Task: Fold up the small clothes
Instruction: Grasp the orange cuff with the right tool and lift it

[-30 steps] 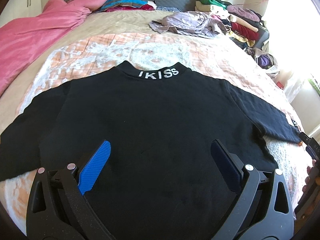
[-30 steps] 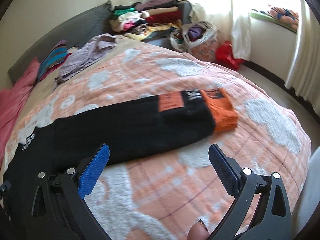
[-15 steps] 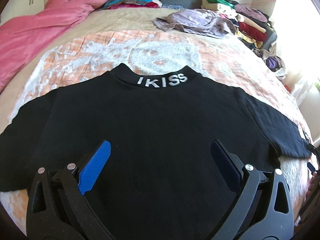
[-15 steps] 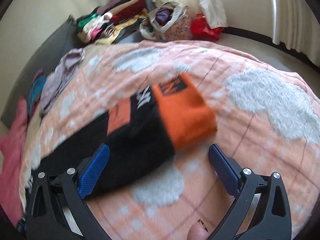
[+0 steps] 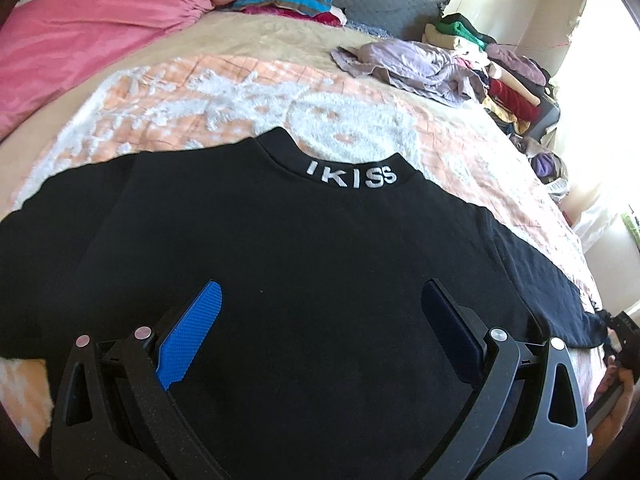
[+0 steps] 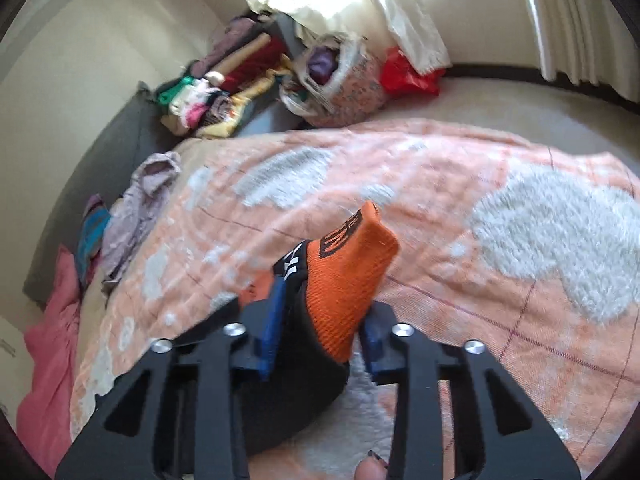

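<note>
A black sweater (image 5: 304,272) with white "IKISS" lettering on its collar (image 5: 352,176) lies flat on the bed, sleeves spread to both sides. My left gripper (image 5: 320,300) hovers open over the sweater's lower body, nothing between its fingers. In the right wrist view, my right gripper (image 6: 320,320) is shut on the orange cuff (image 6: 348,280) of the sweater's right sleeve, which stands lifted off the blanket. The black sleeve hangs down below the jaws. In the left wrist view the right gripper (image 5: 620,328) shows at the sleeve end on the far right.
An orange and white blanket (image 6: 520,220) covers the bed. A pink duvet (image 5: 80,40) lies at the back left, a crumpled lilac garment (image 5: 412,64) at the back right. Piled clothes (image 6: 224,92) and a full bag (image 6: 344,80) stand beside the bed near the curtain.
My right gripper moved onto the orange cuff, shut on it and lifted it off the blanket. My left gripper drifted slightly over the sweater and stayed open.
</note>
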`<state>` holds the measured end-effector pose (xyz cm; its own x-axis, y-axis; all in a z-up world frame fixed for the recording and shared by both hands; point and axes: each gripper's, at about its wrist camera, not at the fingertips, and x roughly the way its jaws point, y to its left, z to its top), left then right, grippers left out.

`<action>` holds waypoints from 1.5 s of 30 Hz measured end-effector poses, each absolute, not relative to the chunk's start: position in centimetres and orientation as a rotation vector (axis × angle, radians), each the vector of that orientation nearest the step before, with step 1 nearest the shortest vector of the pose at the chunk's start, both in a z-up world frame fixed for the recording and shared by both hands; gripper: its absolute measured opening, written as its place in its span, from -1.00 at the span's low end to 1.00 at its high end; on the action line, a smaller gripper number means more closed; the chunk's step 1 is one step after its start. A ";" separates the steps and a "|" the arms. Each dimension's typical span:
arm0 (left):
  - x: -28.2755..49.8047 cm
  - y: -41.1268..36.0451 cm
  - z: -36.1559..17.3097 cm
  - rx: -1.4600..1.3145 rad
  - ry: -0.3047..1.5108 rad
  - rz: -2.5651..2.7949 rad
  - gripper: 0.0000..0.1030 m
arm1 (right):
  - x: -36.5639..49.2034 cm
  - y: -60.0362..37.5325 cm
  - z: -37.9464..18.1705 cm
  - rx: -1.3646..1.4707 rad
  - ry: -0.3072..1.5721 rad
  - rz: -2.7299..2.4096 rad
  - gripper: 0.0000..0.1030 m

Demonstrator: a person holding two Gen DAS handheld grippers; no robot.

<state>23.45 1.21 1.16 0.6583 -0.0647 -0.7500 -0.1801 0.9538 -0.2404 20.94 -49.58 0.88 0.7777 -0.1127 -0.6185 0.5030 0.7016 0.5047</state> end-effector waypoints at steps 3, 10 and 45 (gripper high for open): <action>22.8 1.5 1.8 -0.319 0.834 0.054 0.82 | 20.6 -48.5 2.6 0.667 0.542 -0.324 -0.52; 21.6 1.1 3.4 -0.326 0.815 0.026 0.82 | 20.6 -43.6 7.3 0.538 0.467 -0.177 -0.70; 18.7 9.5 2.7 -0.627 0.787 -0.027 0.80 | 23.0 -11.9 10.8 0.287 0.602 0.467 -0.72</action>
<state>18.71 9.51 2.70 0.7153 -0.2492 -0.6529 -0.2037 0.8193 -0.5359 23.04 -11.88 10.81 0.7258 0.4985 -0.4740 -0.3351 0.8580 0.3892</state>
